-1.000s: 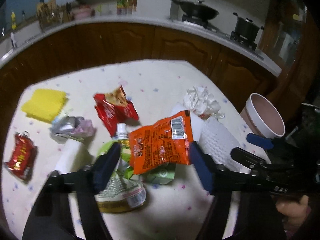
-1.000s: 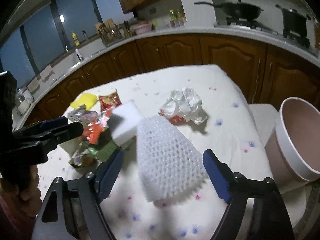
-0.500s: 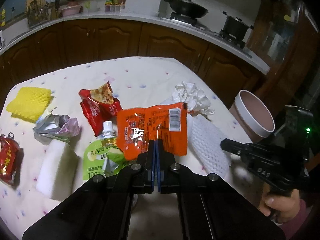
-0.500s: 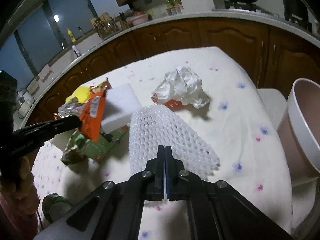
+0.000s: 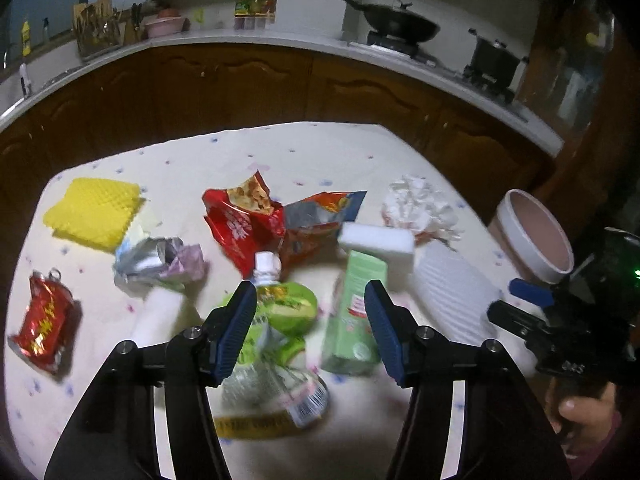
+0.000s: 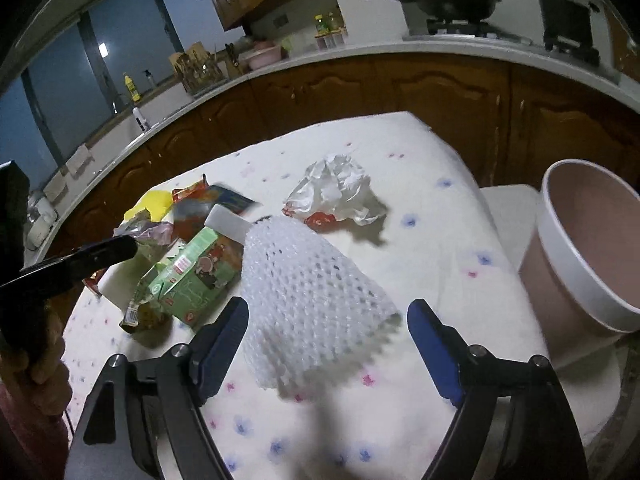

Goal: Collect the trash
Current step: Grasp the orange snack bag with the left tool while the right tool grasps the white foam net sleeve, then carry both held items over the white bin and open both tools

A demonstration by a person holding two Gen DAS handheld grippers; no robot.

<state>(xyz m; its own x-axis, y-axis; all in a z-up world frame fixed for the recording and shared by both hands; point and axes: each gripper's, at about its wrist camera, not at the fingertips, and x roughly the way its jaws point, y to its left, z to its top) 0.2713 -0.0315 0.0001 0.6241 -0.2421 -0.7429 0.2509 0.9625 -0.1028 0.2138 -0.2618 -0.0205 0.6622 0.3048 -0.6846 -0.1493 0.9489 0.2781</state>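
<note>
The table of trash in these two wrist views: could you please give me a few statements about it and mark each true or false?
1. The white foam net lies between the open right tongs. True.
2. The left tongs are clamped on the green carton. False: they stand open, holding nothing.
3. The pink bin stands beside the table's right edge. True.
4. The crushed red can is inside the bin. False: it lies on the table, far left in the left wrist view.
5. The yellow foam sheet covers the crumpled white tissue. False: they lie apart.
</note>
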